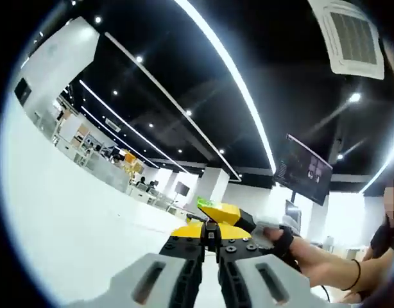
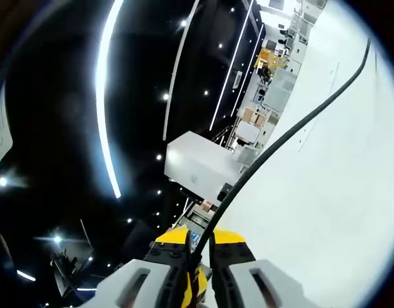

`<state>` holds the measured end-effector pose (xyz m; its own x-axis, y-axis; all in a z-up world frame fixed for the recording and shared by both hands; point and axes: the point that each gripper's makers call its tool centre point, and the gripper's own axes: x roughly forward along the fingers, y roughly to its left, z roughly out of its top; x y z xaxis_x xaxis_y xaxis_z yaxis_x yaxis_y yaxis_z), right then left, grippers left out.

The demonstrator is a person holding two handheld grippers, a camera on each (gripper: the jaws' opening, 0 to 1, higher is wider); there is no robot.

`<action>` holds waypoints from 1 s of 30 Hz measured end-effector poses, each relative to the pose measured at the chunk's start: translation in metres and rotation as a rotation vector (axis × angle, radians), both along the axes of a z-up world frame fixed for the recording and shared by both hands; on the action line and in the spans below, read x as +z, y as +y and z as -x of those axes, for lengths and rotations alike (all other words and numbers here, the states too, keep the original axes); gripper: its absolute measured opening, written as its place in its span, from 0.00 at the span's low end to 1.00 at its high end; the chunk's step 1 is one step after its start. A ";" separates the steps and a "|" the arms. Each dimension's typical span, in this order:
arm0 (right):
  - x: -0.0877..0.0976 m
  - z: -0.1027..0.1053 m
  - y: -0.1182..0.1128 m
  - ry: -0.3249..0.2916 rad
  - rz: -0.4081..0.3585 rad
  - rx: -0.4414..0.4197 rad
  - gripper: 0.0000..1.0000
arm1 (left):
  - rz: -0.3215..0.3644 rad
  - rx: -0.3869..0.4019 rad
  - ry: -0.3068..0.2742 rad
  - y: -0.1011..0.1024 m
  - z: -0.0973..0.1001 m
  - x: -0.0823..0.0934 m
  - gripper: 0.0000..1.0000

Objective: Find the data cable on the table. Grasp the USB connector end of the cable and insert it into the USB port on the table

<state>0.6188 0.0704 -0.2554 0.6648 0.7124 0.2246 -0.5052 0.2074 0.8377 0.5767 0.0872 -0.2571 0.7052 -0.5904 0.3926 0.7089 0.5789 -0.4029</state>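
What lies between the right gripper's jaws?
The black cable, clamped there and trailing off across the white table, in the right gripper view.

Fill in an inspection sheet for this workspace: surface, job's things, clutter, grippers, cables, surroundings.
Surface: white table, seen at a tilt.
Job's things: black cable, pinched between the right gripper's jaws.
Clutter: nothing seen.
Grippers: right gripper shut on cable; left gripper shut, apparently empty.
Cables: the one cable runs from the jaws away across the table.
Surroundings: dark ceiling with strip lights; monitor; desks far off.
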 end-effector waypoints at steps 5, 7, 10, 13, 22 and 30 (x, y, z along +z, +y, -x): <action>-0.005 0.000 -0.004 0.021 -0.011 0.000 0.11 | 0.045 -0.032 0.042 -0.003 -0.003 -0.006 0.07; -0.007 0.001 -0.006 0.036 -0.031 0.011 0.10 | 0.061 -0.046 0.058 -0.004 -0.003 -0.008 0.07; -0.010 0.001 -0.012 0.097 -0.105 0.027 0.06 | 0.076 -0.072 0.086 -0.010 -0.002 -0.013 0.07; -0.017 -0.003 -0.015 0.092 -0.053 0.003 0.05 | 0.107 -0.090 0.147 -0.014 -0.005 -0.023 0.08; -0.025 -0.005 -0.021 0.041 0.031 -0.022 0.05 | 0.062 -0.076 0.198 -0.017 -0.012 -0.039 0.15; -0.026 -0.008 -0.034 -0.023 0.115 -0.070 0.05 | -0.011 -0.035 0.211 -0.017 -0.018 -0.052 0.26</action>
